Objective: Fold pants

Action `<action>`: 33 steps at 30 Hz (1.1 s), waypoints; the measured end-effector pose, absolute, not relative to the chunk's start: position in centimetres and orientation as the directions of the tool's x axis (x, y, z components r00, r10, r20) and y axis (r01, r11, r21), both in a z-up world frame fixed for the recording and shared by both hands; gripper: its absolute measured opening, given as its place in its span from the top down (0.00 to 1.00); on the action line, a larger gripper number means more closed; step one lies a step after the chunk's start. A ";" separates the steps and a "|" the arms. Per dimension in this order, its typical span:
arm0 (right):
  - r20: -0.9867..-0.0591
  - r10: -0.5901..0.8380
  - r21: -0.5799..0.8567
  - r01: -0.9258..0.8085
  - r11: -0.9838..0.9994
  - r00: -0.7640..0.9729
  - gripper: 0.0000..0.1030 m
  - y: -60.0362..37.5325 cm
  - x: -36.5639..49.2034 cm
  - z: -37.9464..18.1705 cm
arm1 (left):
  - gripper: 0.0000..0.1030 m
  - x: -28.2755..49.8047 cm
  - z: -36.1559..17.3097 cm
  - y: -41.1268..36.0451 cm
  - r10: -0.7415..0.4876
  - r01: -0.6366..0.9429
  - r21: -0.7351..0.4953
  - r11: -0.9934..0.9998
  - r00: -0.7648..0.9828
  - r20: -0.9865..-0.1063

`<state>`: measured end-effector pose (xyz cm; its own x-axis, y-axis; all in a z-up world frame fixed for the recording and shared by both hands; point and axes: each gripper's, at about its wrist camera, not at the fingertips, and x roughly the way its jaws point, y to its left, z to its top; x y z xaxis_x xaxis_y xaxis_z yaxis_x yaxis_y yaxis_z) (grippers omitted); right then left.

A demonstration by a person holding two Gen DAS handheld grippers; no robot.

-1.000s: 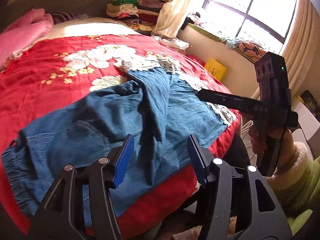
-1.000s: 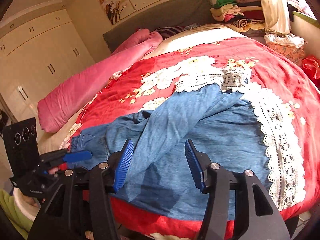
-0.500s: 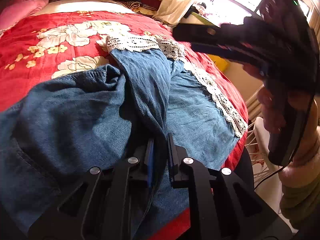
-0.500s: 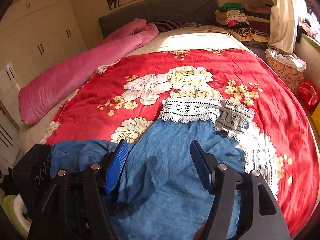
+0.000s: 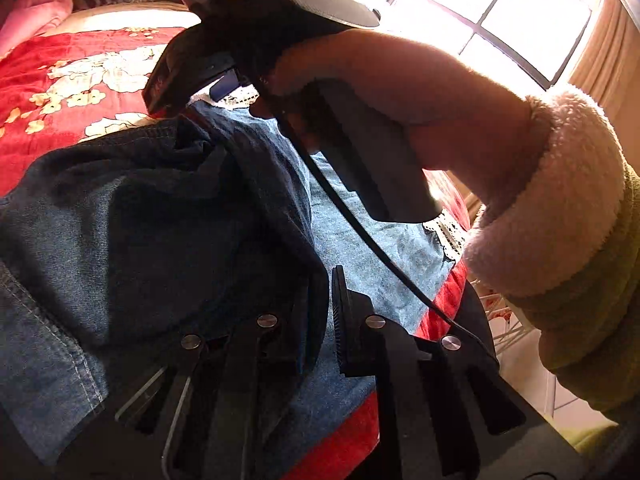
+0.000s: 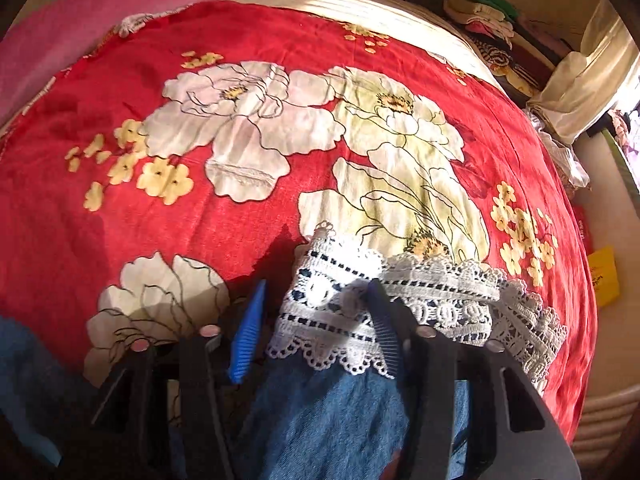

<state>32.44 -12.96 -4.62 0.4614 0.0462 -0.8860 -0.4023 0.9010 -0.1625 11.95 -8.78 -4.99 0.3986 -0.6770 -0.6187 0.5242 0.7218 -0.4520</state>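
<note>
Your left gripper is pinched onto a raised ridge of the blue denim pants, the cloth caught between its two dark fingers with almost no gap left. That hold looks meant to anchor the bunched middle of the garment while the other end gets dealt with. The pants lie crumpled on the red floral bedspread, stretching ahead of and to both sides of this gripper.

Your right gripper sits down at the far end of one leg, its blue-padded fingers spread apart and straddling the white lace cuff. The cuff lies between the pads but nothing is squeezed yet. From the left wrist view, your right hand in its fleecy cream-cuffed sleeve reaches ahead and across, above the denim.

Closing on the lace would give you the leg end, probably so you can straighten the leg before the first fold.
</note>
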 end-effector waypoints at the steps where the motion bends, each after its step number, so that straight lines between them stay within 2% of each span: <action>1: -0.882 0.057 -0.151 -0.394 0.906 0.469 0.87 -13.5 32.6 -4.5 | 0.95 12.0 -5.0 -8.6 -0.680 0.522 -0.457 0.720 0.399 -0.615; 2: -0.877 0.074 -0.129 -0.381 0.916 0.474 0.92 -14.2 32.6 -4.1 | 0.95 12.0 -4.9 -8.5 -0.680 0.521 -0.458 0.721 0.401 -0.614; 4: -0.862 0.191 0.015 -0.352 0.936 0.470 0.92 -16.6 32.4 -2.7 | 0.95 12.1 -4.9 -8.2 -0.686 0.516 -0.470 0.716 0.395 -0.611; 8: -0.796 0.324 0.214 -0.263 0.941 0.511 0.93 -22.3 30.7 0.9 | 0.99 12.0 -4.8 -7.7 -0.685 0.517 -0.467 0.718 0.402 -0.607; 15: -0.686 0.359 0.389 -0.098 0.916 0.632 0.92 -32.9 24.1 5.0 | 0.99 10.7 -4.2 -7.3 -0.678 0.541 -0.430 0.722 0.430 -0.596; 22: -0.649 0.370 0.522 0.036 0.852 0.665 0.93 -40.4 17.2 2.5 | 0.99 10.5 -3.7 -7.9 -0.656 0.591 -0.352 0.726 0.442 -0.612; 33: -0.618 0.427 0.661 0.141 0.737 0.661 0.93 -43.9 11.4 -2.9 | 0.99 9.6 -3.2 -7.2 -0.629 0.599 -0.306 0.740 0.456 -0.629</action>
<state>11.40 -43.94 -2.90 0.6606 0.4268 -0.6177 0.1412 0.7374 0.6605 9.56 -7.24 -3.18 0.4560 -0.6294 -0.6292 0.5992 0.7399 -0.3058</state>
